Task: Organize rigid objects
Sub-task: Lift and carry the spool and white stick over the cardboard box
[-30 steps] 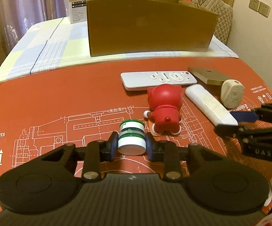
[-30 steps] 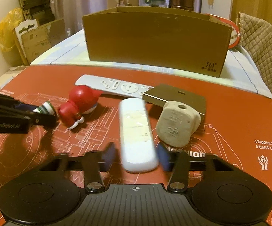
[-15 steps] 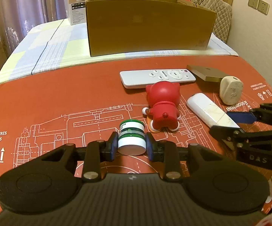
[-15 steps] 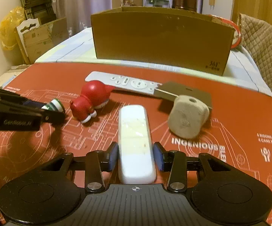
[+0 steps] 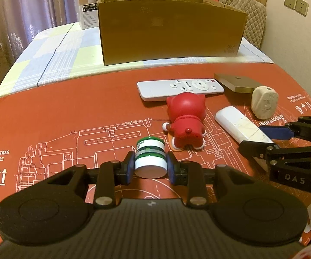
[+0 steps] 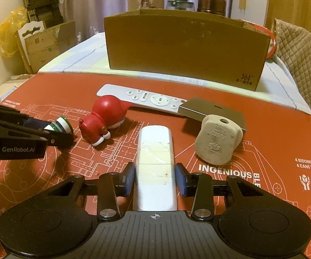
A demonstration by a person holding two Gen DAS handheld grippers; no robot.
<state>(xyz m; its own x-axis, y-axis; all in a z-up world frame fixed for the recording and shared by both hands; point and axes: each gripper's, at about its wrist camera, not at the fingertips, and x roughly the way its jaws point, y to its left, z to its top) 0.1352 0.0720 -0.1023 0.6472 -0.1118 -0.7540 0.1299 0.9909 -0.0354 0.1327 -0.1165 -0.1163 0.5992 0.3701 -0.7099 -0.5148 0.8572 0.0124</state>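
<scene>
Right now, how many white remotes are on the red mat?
2. The long remote with buttons lies at the back, behind the red toy. The plain remote is nearer, between the right gripper's pads. None seems hidden; the box's inside is unseen.

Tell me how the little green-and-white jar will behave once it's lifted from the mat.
The green-and-white jar looks rigid and small, so probably light. It lies on its side in the left hand-held gripper, pads on its curved wall, so it may twist or slip. Set down like this, it would likely roll across the red mat.
</scene>
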